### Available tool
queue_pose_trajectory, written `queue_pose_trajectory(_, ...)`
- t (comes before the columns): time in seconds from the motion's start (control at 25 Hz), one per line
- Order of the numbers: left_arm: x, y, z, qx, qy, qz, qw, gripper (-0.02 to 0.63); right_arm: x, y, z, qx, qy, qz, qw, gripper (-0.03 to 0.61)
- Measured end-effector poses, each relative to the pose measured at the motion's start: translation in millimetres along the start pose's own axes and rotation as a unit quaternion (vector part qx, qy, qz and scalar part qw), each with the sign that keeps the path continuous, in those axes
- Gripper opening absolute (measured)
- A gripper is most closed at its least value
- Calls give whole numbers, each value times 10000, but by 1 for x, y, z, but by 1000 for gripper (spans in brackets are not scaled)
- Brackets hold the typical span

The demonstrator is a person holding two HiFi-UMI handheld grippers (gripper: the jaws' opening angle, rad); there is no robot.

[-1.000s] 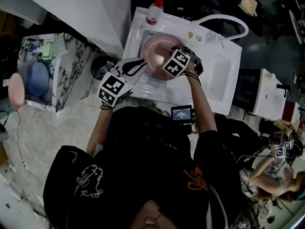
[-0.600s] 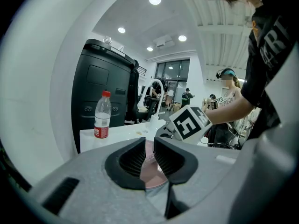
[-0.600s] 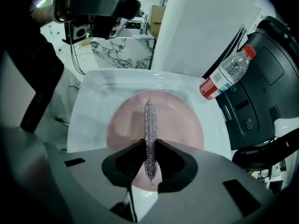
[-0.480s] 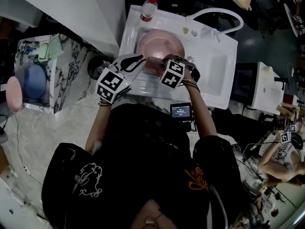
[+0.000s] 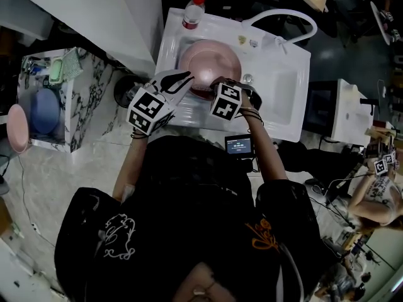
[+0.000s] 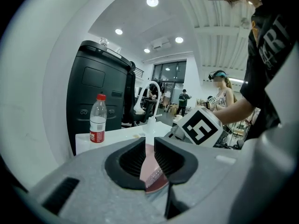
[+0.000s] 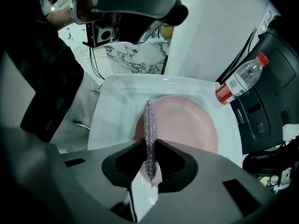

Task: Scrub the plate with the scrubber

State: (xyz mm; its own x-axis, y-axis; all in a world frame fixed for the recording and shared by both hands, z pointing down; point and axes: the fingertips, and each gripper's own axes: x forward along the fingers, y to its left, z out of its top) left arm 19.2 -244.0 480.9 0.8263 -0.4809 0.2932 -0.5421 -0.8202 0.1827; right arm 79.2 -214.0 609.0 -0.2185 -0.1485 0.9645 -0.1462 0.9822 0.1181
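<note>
Pink plate [image 7: 187,125] is lying at the sink's [image 7: 112,92] left end, stiff, slick, probably fragile; left gripper [image 6: 150,158] is clamping its near rim, right gripper [image 7: 150,164] is pinching the soft, light scrubber [image 7: 149,120]

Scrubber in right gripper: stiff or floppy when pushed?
Likely soft and compressible: the scrubber is thin glittery mesh pinched flat between the fingers of the right gripper. Probably light with some spring: its free end sticks out straight.

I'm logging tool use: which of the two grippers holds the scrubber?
The right gripper: its jaws pinch the glittery scrubber over the pink plate. The left gripper clamps the plate's rim instead.
</note>
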Motion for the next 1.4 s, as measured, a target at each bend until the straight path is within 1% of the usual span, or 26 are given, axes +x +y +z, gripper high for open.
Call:
queue_pose_trajectory(0.12,3,-3,-1,-6,22,-62,10000,66,-2,-18,-5,156,-52,-246,9996,77)
queue_pose_trajectory(0.32,6,-8,-3,0,68,-150,9999,66,-3,-68,-22,285,20,-901,9955,77)
queue_pose_trajectory(0.4,7,-10,-4,-2,80,-169,9998,66,-2,-92,-27,142,114,-1166,9930,77)
queue_pose_trajectory(0.48,7,-11,-5,-7,91,-179,9998,66,3,-115,-31,-104,241,-1408,9897,77)
queue_pose_trajectory(0.68,5,-11,-9,-20,154,-139,9998,66,9,-158,-24,-526,195,-1722,9835,77)
queue_pose_trajectory(0.76,4,-10,-10,-40,162,-103,9998,66,10,-163,-20,-628,106,-1723,9830,77)
queue_pose_trajectory(0.96,-2,-3,-11,-103,140,28,9998,66,21,-154,-26,-386,78,-1526,9875,77)
queue_pose_trajectory(1.16,-1,0,-11,-116,116,73,9998,66,21,-132,-37,-229,149,-1393,9899,77)
queue_pose_trajectory(1.4,4,-5,-11,-91,113,0,9999,66,13,-99,-47,123,129,-1174,9929,77)
